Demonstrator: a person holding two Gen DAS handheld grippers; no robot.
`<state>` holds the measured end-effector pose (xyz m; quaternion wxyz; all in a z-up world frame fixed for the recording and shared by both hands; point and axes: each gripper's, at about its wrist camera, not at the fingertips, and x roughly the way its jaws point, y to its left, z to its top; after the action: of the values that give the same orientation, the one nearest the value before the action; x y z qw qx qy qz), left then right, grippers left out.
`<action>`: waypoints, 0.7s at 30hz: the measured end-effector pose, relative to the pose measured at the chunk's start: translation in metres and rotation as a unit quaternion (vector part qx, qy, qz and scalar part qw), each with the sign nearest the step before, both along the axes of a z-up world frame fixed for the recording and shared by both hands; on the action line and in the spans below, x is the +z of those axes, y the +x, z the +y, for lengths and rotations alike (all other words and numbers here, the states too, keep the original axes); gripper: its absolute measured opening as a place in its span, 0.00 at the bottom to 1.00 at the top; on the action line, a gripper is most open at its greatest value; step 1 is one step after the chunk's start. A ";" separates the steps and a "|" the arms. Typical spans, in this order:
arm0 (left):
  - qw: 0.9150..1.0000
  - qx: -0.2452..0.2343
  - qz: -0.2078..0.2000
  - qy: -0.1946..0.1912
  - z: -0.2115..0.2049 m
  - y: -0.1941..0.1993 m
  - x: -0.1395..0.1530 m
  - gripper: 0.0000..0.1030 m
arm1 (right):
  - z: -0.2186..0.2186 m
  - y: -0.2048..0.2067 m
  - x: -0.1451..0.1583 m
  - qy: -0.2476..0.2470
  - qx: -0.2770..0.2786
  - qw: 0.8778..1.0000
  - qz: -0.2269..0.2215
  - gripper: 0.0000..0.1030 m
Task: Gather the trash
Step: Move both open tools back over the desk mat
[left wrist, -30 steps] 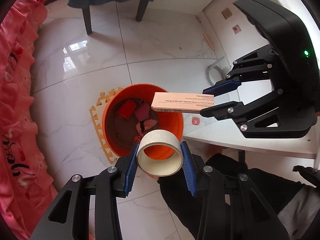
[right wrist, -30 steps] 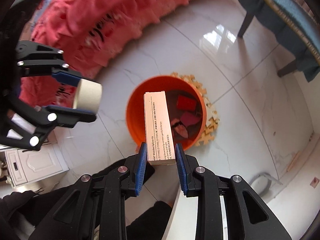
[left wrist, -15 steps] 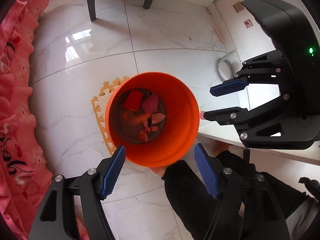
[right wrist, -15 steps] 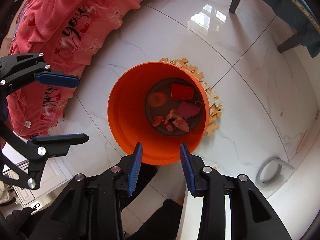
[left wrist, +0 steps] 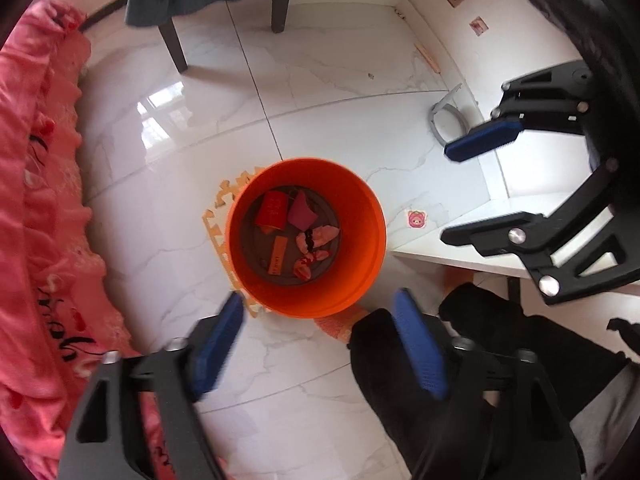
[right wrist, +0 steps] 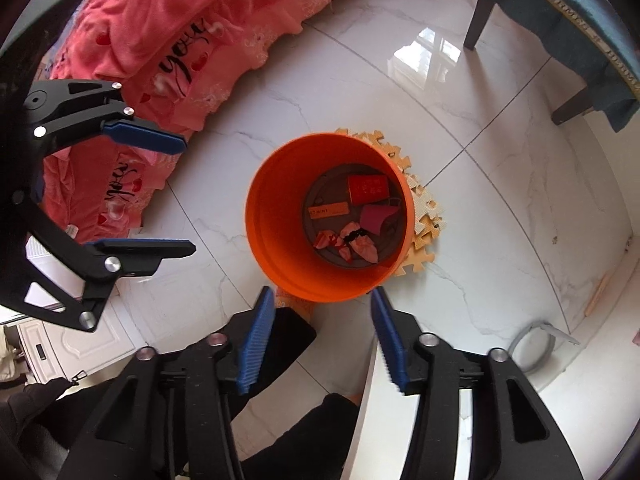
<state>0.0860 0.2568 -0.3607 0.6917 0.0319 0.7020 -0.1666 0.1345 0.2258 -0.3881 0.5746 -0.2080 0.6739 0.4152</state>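
Both grippers opening (empty) above orange bin.

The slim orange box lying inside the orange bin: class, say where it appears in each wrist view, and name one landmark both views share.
Left wrist view: the slim orange box lies lengthwise near the picture's middle, on the bin floor below the red packet.
Right wrist view: it lies crosswise, just left of centre, below and left of the red packet.
Shared landmark: the orange bin on the foam puzzle mat.
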 end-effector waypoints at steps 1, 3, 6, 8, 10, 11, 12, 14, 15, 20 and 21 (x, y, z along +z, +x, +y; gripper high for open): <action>1.000 -0.002 -0.006 0.002 -0.003 -0.002 0.008 0.82 | -0.004 -0.001 0.005 0.006 -0.001 1.000 -0.002 0.63; 1.000 -0.004 -0.013 0.002 -0.006 -0.005 0.026 0.82 | -0.011 -0.002 0.019 0.020 -0.005 1.000 -0.009 0.68; 0.999 0.000 -0.030 0.022 -0.012 -0.009 0.053 0.87 | -0.026 -0.006 0.052 0.040 -0.014 0.999 -0.024 0.72; 0.999 0.000 -0.045 0.029 -0.020 -0.014 0.077 0.88 | -0.042 -0.009 0.081 0.067 -0.024 0.997 -0.031 0.72; 0.998 -0.002 -0.056 0.034 -0.026 -0.017 0.095 0.88 | -0.062 -0.015 0.112 0.095 -0.037 0.994 -0.036 0.76; 0.997 -0.004 -0.062 0.038 -0.032 -0.019 0.106 0.88 | -0.065 -0.016 0.116 0.098 -0.038 0.994 -0.037 0.76; 0.997 -0.007 -0.066 0.041 -0.038 -0.020 0.115 0.90 | -0.070 -0.017 0.124 0.104 -0.040 0.993 -0.040 0.76; 0.996 -0.018 -0.076 0.048 -0.053 -0.023 0.132 0.92 | -0.089 -0.022 0.150 0.118 -0.048 0.991 -0.052 0.76; 0.995 -0.025 -0.083 0.051 -0.062 -0.024 0.141 0.92 | -0.095 -0.024 0.158 0.123 -0.052 0.990 -0.055 0.76; 0.990 -0.065 -0.109 0.057 -0.111 -0.025 0.179 0.92 | -0.154 -0.035 0.207 0.154 -0.094 0.980 -0.078 0.76; 0.989 -0.076 -0.115 0.056 -0.122 -0.025 0.186 0.92 | -0.162 -0.037 0.214 0.157 -0.099 0.979 -0.083 0.76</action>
<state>0.0612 0.1350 -0.1743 0.7501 0.1426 0.6218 -0.1741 0.0973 0.0637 -0.1743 0.6922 -0.0813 0.5678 0.4380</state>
